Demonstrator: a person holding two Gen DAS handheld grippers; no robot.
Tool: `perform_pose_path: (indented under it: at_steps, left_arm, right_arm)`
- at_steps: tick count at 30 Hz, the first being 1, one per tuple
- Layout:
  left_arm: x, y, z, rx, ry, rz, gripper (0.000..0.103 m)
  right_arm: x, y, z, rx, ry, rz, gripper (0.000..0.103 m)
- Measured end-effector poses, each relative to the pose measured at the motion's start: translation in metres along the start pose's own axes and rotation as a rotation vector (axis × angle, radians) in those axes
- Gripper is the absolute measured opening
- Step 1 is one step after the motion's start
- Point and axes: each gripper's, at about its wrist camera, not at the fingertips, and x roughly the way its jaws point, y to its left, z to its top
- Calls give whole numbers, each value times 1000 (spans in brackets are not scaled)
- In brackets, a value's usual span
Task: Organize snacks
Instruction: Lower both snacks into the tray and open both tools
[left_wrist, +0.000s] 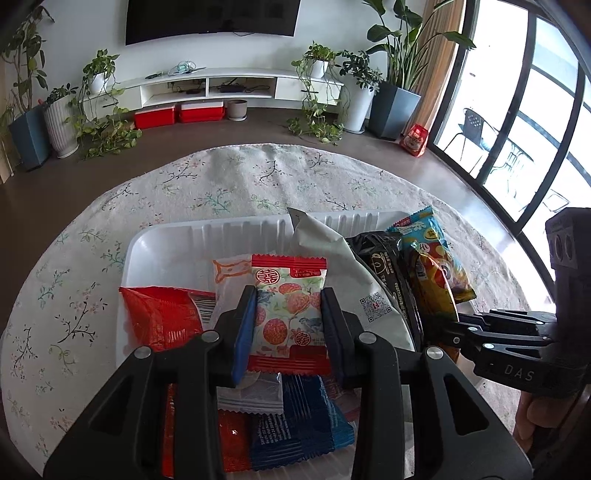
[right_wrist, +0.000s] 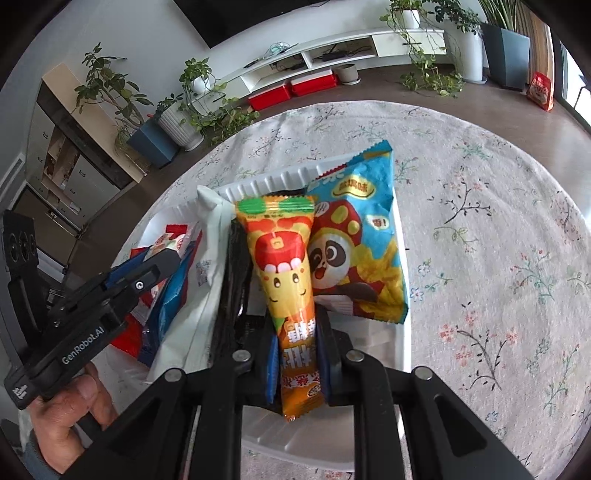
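Left hand-held gripper (left_wrist: 288, 325): black jaws with blue pads clenched on the side edges of a small floral sachet with red serrated ends and a double-happiness mark (left_wrist: 290, 317). The sachet is held above the shallow white ribbed plastic tray (left_wrist: 229, 230), which sits on the round worktop under a pale floral cloth (left_wrist: 184, 184).

In the tray, left to right in the left wrist view: a crinkled red foil packet (left_wrist: 159, 317) against the left wall; a clear wrapper with orange print (left_wrist: 231, 273) behind the held sachet; a blue packet with small white text (left_wrist: 295, 428) and a red one (left_wrist: 231, 443) below the jaws; a large white pouch with a QR code (left_wrist: 332, 254); a black packet standing on edge (left_wrist: 388, 273); a light-blue bag (left_wrist: 421, 229) at the right rim.

Right hand-held gripper (right_wrist: 295, 354): jaws closed on the lower part of a long tapering yellow-orange snack packet with a cartoon face (right_wrist: 286, 266). The packet points away from the camera over the tray's (right_wrist: 404, 347) right side, between the black packet (right_wrist: 234, 280) and the light-blue panda-print bag (right_wrist: 365, 236), overlapping the bag's left edge. The white pouch (right_wrist: 207, 258) lies left of the black packet.

The left hand-held gripper (right_wrist: 162, 258) shows at the left of the right wrist view, a bare hand (right_wrist: 70, 410) wrapped around its handle.
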Motion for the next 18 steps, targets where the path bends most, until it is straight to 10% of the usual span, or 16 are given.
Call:
perform_pose_path:
  at_steps: [18]
  left_arm:
    - [-5,-13,-9,27,-10,30,64]
  right_arm:
    - [-3,3,-1,-21,-23,-30,29]
